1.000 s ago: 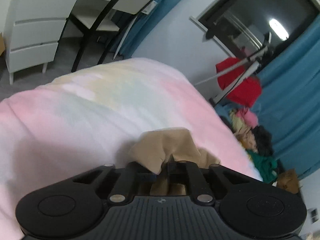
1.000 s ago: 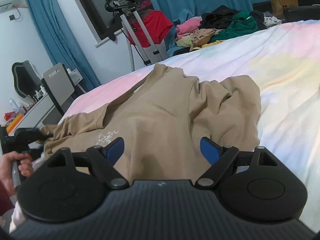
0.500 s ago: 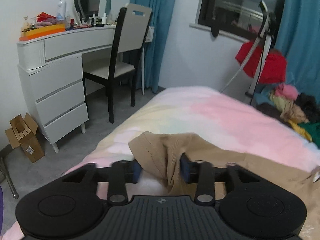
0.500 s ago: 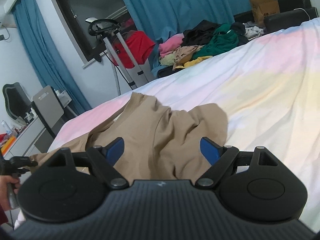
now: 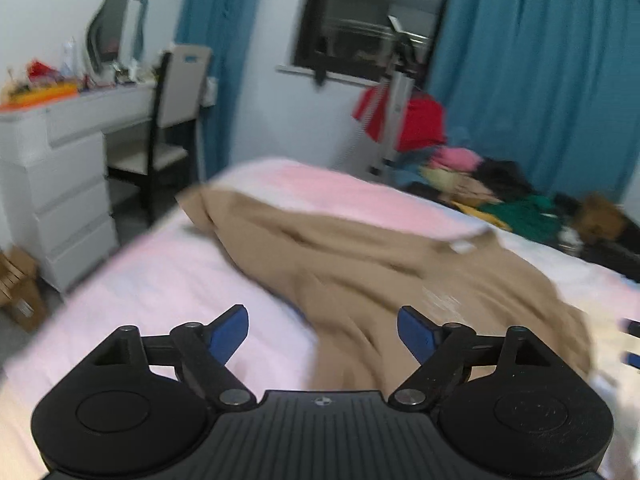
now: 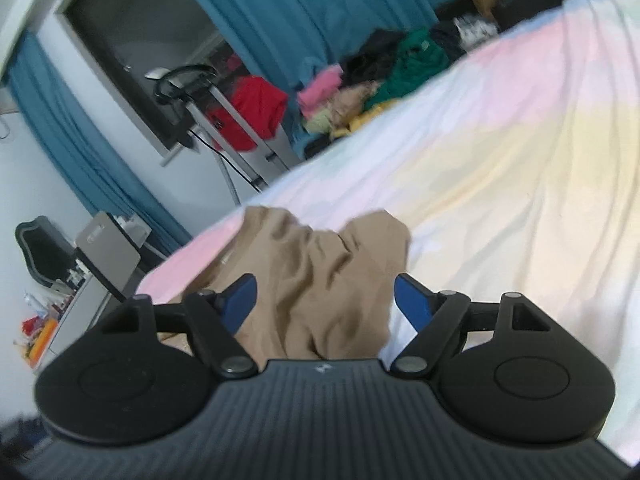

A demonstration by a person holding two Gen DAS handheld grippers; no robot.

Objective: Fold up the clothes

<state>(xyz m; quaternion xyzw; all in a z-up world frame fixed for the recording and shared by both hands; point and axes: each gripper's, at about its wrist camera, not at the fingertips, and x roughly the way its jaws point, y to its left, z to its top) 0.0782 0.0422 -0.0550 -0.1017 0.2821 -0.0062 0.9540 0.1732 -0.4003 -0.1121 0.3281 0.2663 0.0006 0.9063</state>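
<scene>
Left gripper [image 5: 323,330]: jaws spread wide, nothing held; blue fingertips [image 5: 228,330] at lower centre of the left wrist view, over the bed [image 5: 160,280]. Right gripper [image 6: 325,300]: jaws likewise spread wide, nothing held; blue fingertips [image 6: 412,302] at lower centre of the right wrist view.

Tan shirt [image 5: 380,272]: lying crumpled on the pastel bedsheet, running from centre left to lower right of the left wrist view, white neck label [image 5: 462,247] visible right of centre. In the right wrist view, bunched in folds at lower centre, between and beyond the fingertips; contact with the fingers not determinable.

Surroundings: white dresser [image 5: 52,176] and chair [image 5: 172,120] at left of the left wrist view; red garment [image 5: 416,124] on a stand right of centre; pile of clothes [image 5: 500,196] at right, before the blue curtain [image 5: 540,80]. Both views motion-blurred.
</scene>
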